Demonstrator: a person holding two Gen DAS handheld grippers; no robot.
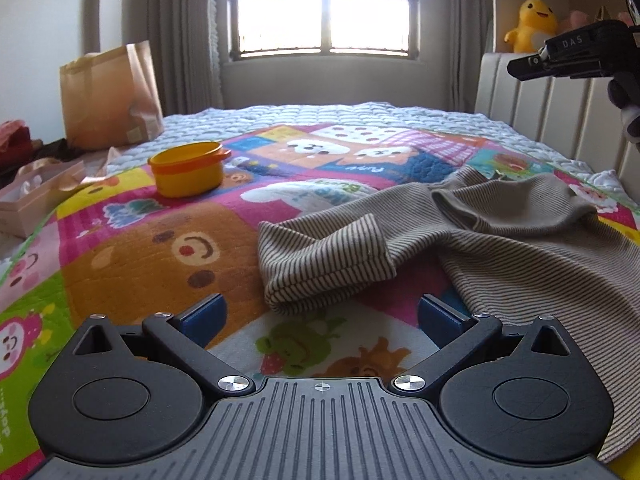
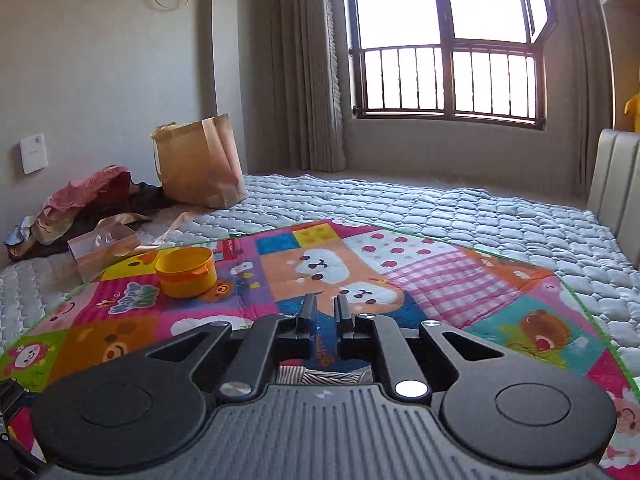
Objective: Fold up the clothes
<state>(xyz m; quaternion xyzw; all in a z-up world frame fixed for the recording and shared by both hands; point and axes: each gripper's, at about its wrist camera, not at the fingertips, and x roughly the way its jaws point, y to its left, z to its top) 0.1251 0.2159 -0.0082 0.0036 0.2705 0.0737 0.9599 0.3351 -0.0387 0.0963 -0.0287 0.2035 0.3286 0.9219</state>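
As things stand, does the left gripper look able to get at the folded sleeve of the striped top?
Probably yes: the left gripper is open, and the striped sleeve lies just ahead of its fingertips with nothing between.

One striped garment [image 1: 460, 240] lies on one cartoon-patterned play mat [image 1: 132, 264], which covers part of one quilted bed [image 2: 440, 216]. On the mat stands one yellow bowl [image 2: 186, 272], and past it are one brown paper bag [image 2: 200, 164], one open pink box [image 2: 102, 250] and one heap of dark and red clothes [image 2: 88, 200]. One yellow plush toy [image 1: 530, 24] sits on a shelf, and two grippers show: left gripper [image 1: 320, 316], right gripper [image 2: 325, 312].
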